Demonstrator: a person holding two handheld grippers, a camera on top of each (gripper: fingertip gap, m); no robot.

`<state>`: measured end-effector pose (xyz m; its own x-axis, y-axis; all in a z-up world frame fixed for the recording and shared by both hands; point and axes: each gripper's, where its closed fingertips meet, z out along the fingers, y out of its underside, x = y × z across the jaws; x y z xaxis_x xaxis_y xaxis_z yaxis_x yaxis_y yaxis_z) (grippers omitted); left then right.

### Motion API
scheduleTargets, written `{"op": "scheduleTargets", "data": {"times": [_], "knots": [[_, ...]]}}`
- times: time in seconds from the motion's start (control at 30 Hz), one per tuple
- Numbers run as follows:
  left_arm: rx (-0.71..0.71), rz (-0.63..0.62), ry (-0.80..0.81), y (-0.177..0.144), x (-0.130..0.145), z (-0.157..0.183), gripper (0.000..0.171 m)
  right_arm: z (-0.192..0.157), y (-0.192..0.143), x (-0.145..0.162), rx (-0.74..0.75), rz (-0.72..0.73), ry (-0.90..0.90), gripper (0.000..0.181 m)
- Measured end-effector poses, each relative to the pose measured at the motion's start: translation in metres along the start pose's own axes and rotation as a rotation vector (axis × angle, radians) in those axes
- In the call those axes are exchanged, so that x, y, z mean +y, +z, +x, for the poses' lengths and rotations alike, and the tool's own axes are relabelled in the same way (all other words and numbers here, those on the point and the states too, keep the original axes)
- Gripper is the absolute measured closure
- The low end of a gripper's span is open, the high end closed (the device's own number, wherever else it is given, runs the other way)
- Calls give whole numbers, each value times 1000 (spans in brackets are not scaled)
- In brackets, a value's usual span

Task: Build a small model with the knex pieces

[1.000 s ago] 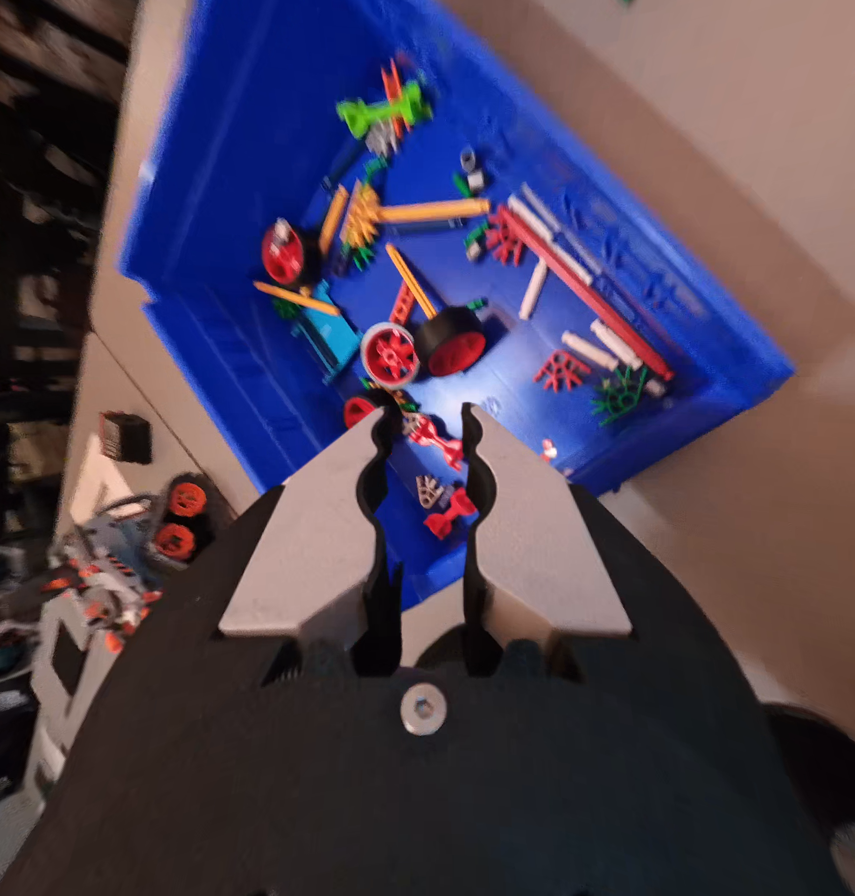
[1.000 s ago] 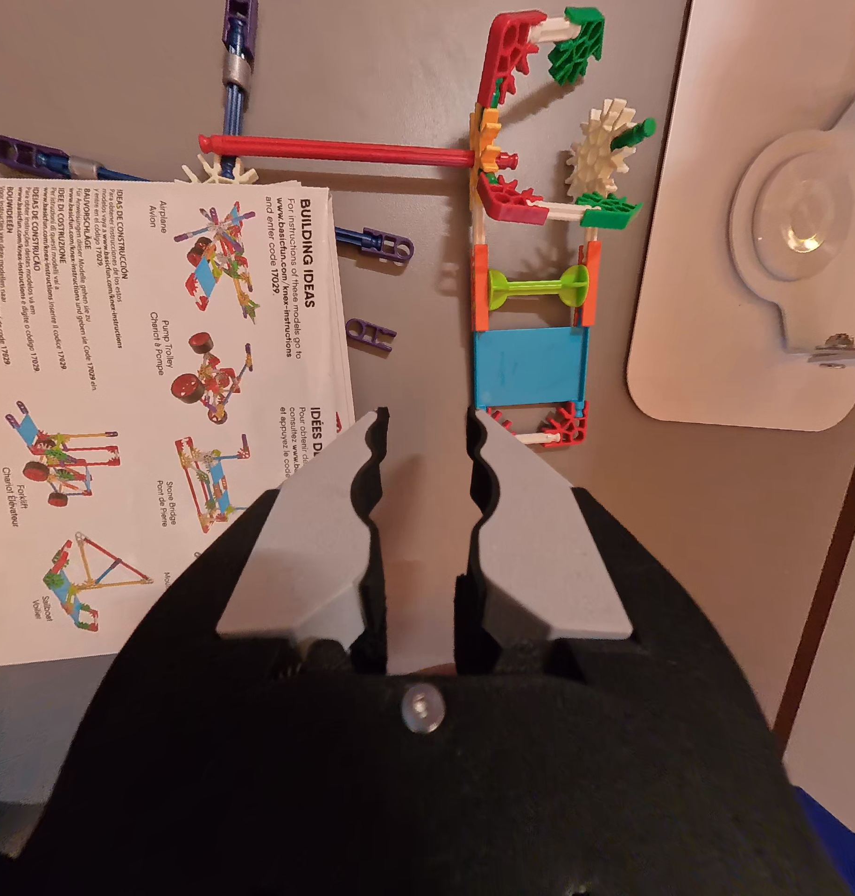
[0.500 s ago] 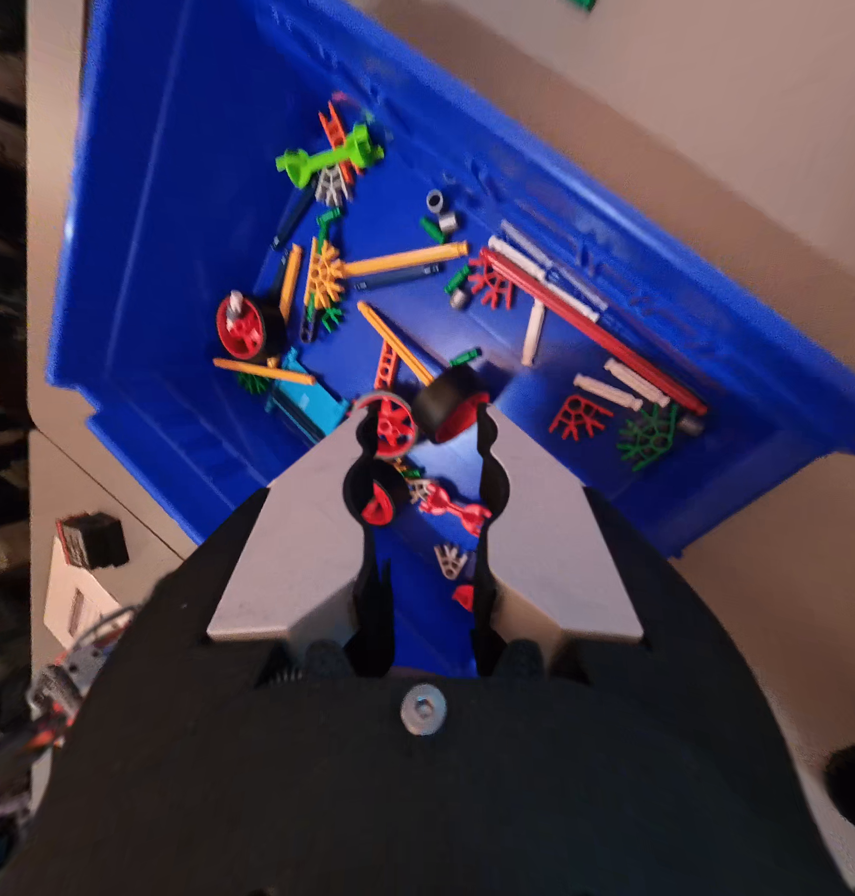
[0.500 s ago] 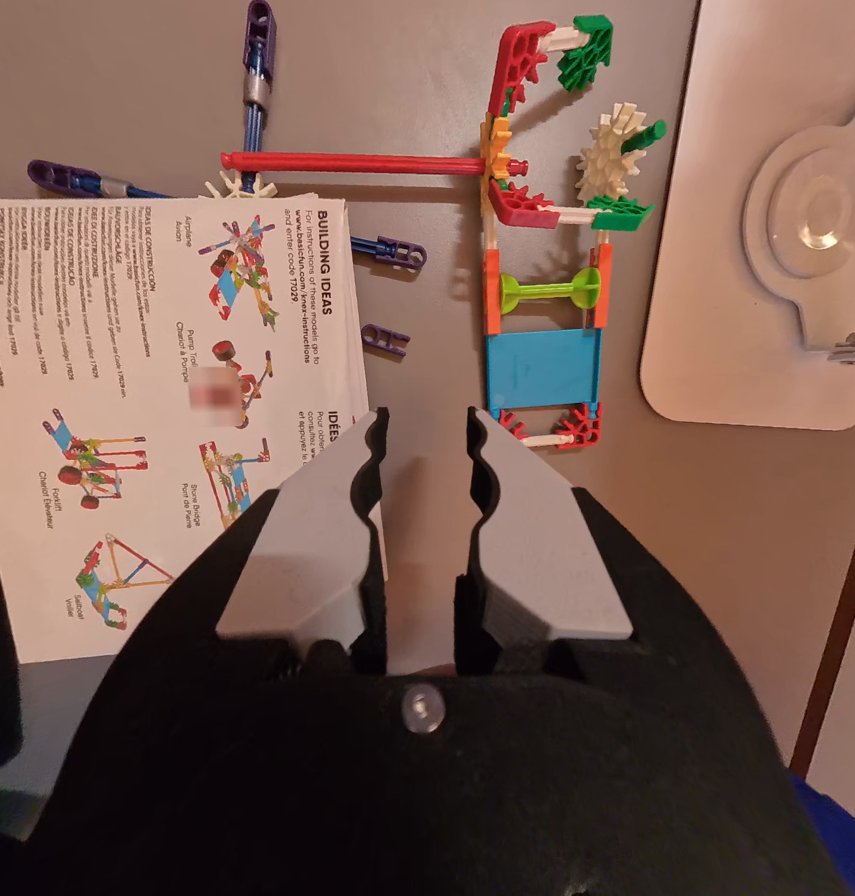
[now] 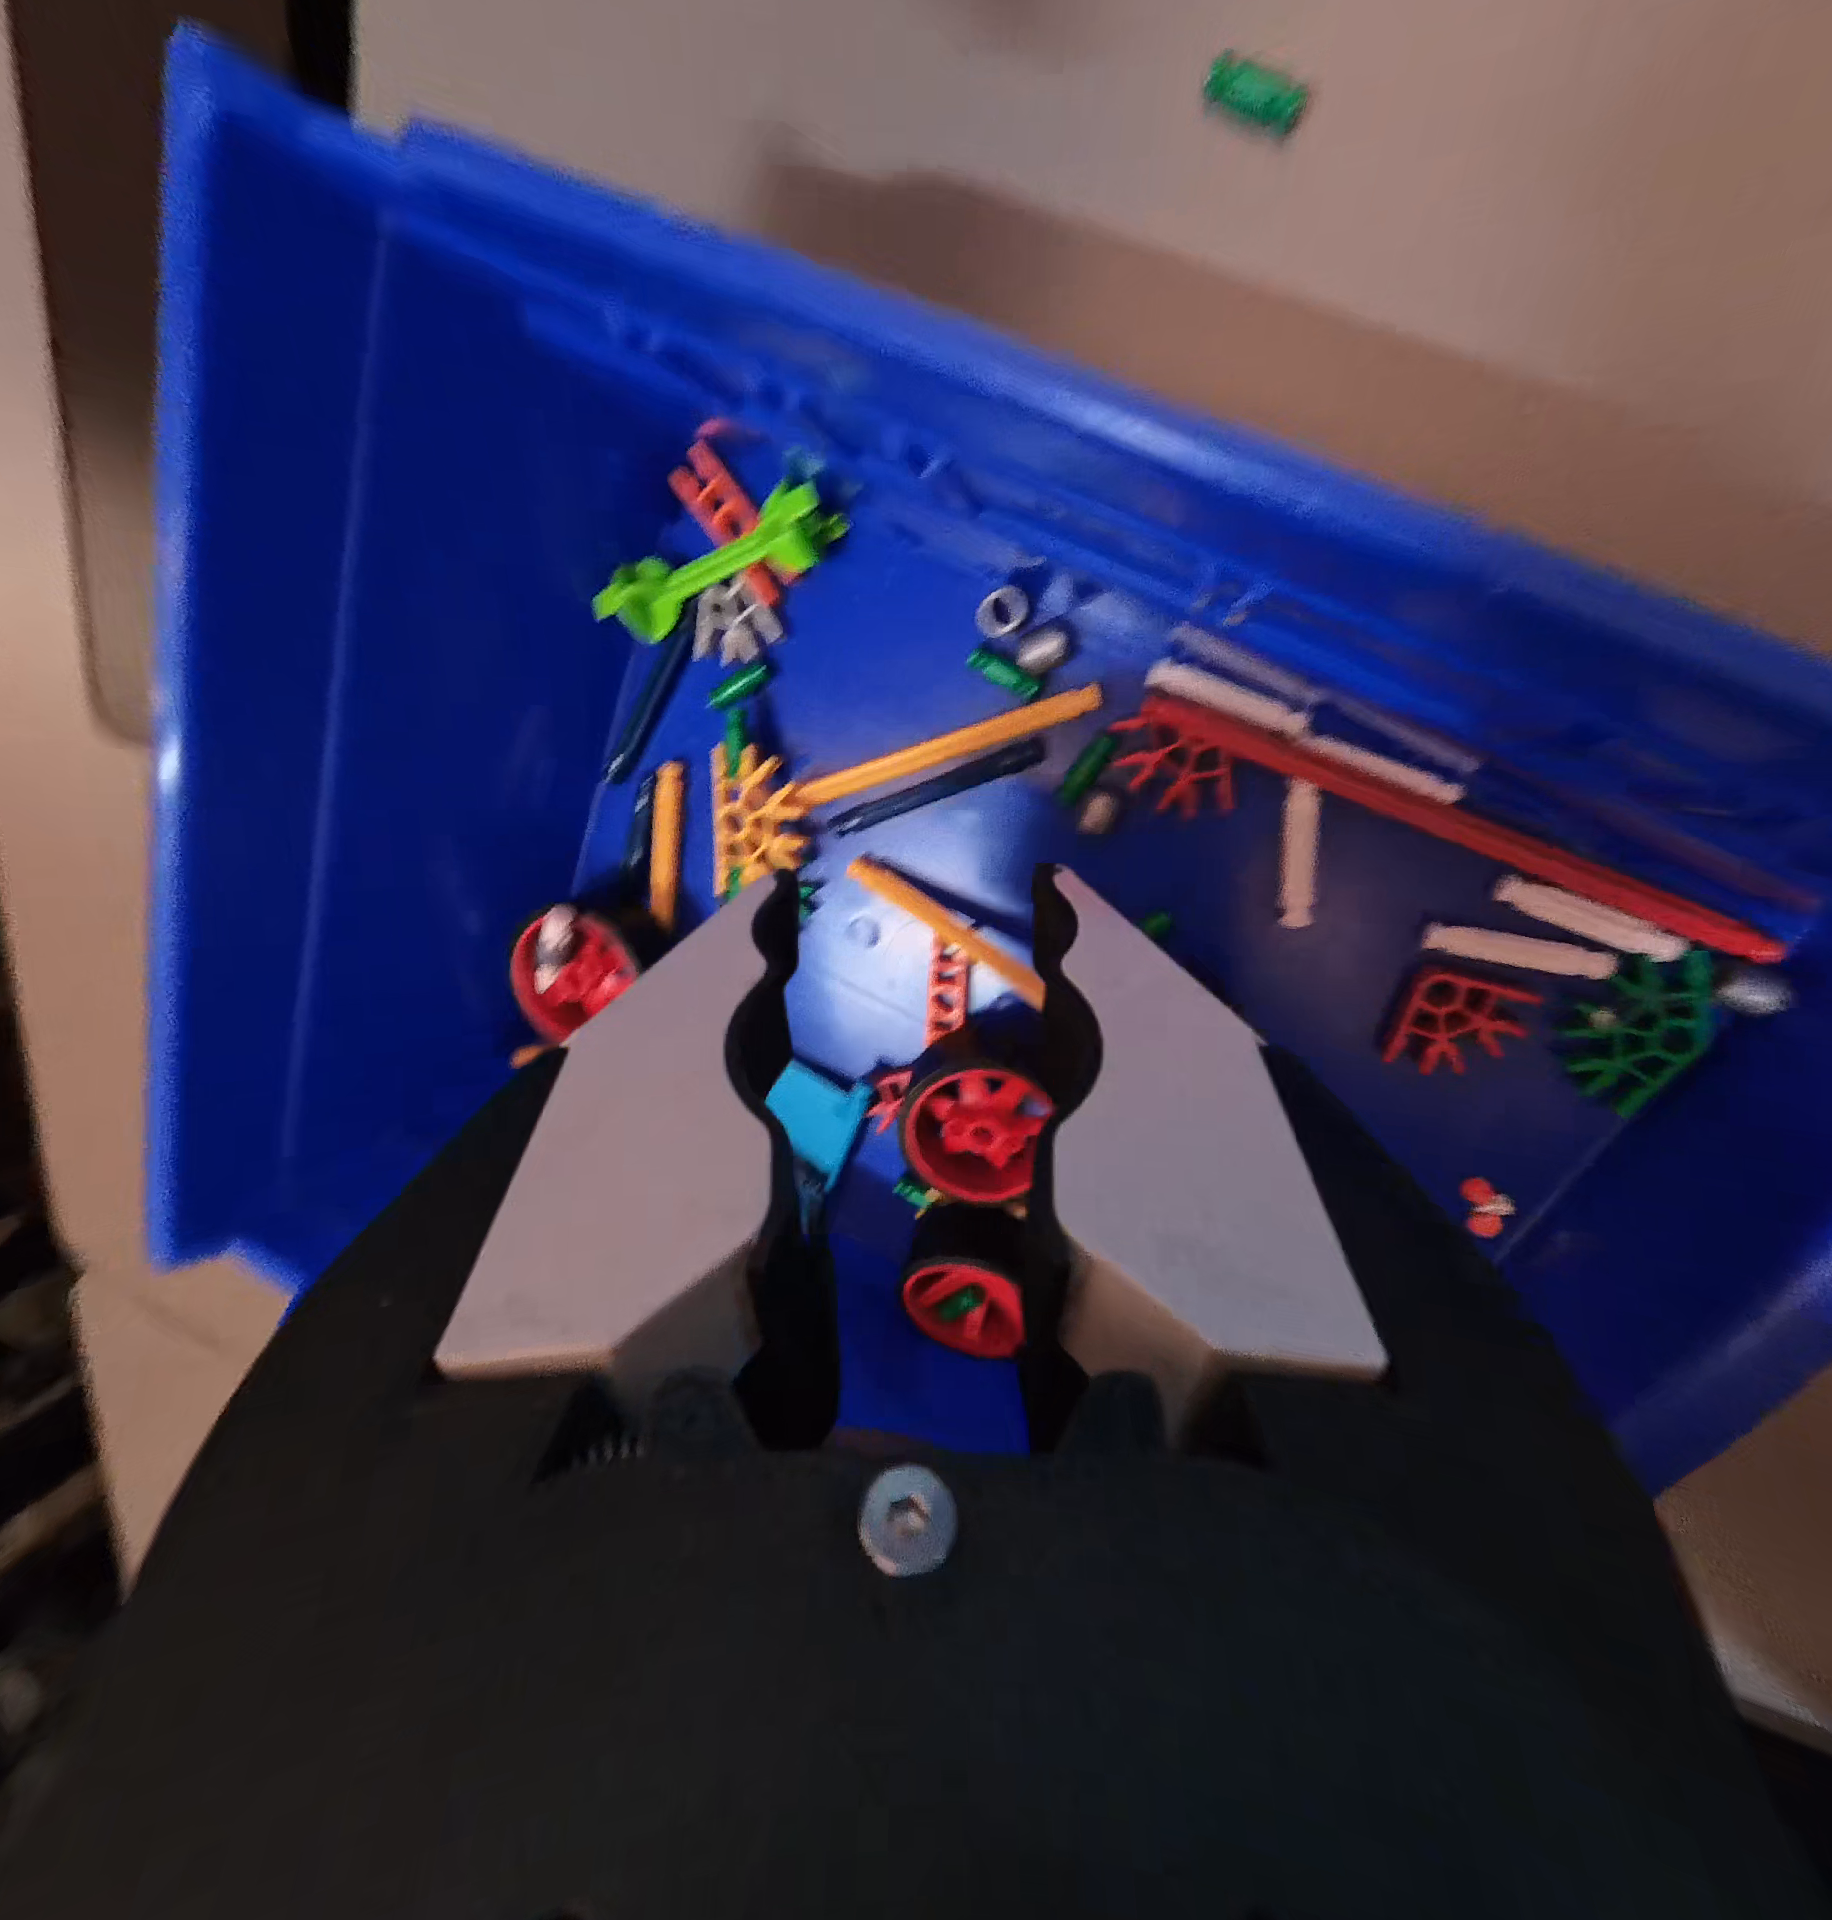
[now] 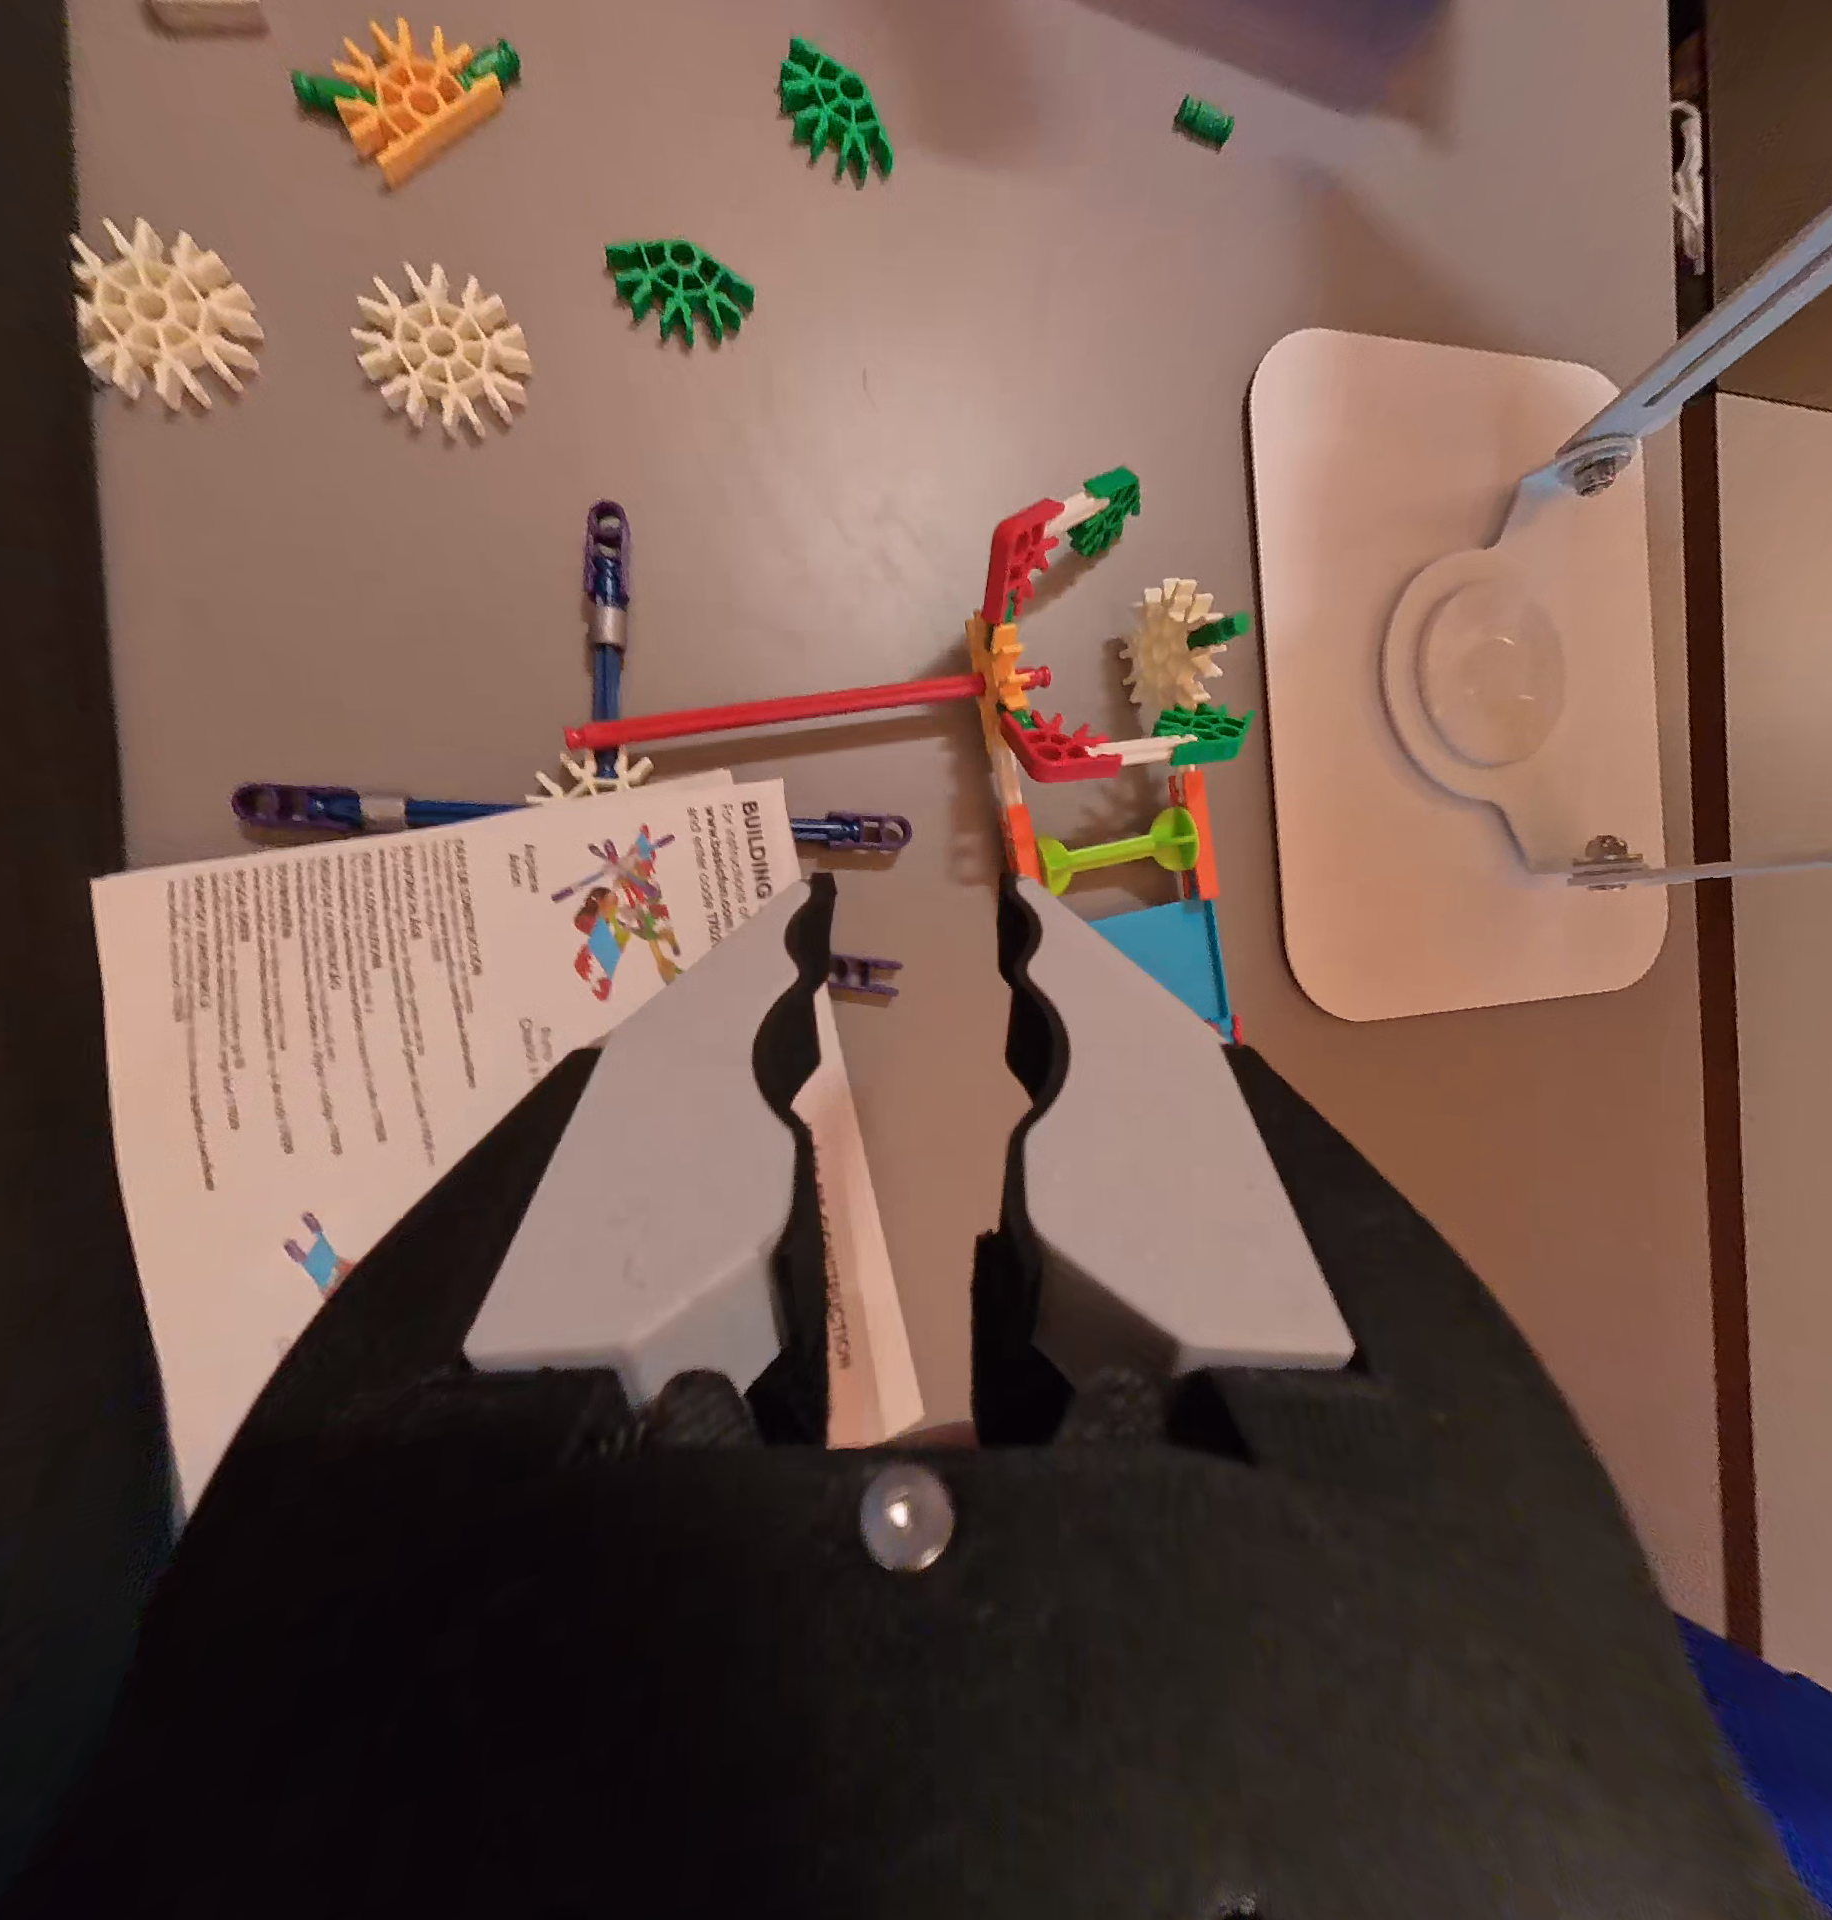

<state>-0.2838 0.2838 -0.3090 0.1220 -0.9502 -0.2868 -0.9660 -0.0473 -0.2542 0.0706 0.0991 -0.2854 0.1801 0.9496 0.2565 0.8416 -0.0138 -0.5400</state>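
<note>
Since a second ago the left gripper [image 5: 910, 894] has moved in over the blue bin [image 5: 392, 727], which then lay farther ahead of its tips; its jaws have spread wider and now hang apart and empty above the loose building pieces on the bin floor. Nearest between them are a red-hubbed wheel [image 5: 979, 1127] and a second wheel [image 5: 962, 1307] just below it, with a light-blue panel [image 5: 813, 1112] beside the inner left finger (whether anything is touched the blur hides). The right gripper [image 6: 912, 888] has drawn back and up from the tabletop [image 6: 787, 436], so more of the far part shows: white snowflake connectors [image 6: 439, 348], green fan pieces [image 6: 678, 286], an orange connector [image 6: 413, 104]. Its jaws stand apart, holding nothing, over the edge of the instruction leaflet [image 6: 372, 987], with the part-built model [image 6: 1109, 748] just ahead to the right, beside the white base plate [image 6: 1452, 675] near the tabletop's right edge.
</note>
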Motion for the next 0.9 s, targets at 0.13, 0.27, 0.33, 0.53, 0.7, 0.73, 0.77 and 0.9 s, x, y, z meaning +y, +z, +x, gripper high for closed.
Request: {"op": "scheduleTargets", "data": {"times": [0.13,0.27,0.33,0.53,0.7,0.73,0.77,0.9], "knots": [[223,61,58,-8,-13,44,123,-9,-1,-9,5,61,56,152],[338,61,155,-23,-8,86,125,-12,2,-18,8,97,88,152],[362,27,181,-26,4,102,127,-12,6,-21,12,94,88,152],[321,-45,225,-12,41,116,131,-17,16,-28,2,81,65,152],[296,-59,258,3,48,118,145,-19,18,-30,-4,89,62,153],[292,-67,260,4,49,118,147,-19,18,-29,-3,89,62,153],[300,-50,253,4,47,120,149,-19,18,-28,-3,88,62,153],[292,-7,247,5,39,122,152,-19,16,-24,2,86,57,153]]}}
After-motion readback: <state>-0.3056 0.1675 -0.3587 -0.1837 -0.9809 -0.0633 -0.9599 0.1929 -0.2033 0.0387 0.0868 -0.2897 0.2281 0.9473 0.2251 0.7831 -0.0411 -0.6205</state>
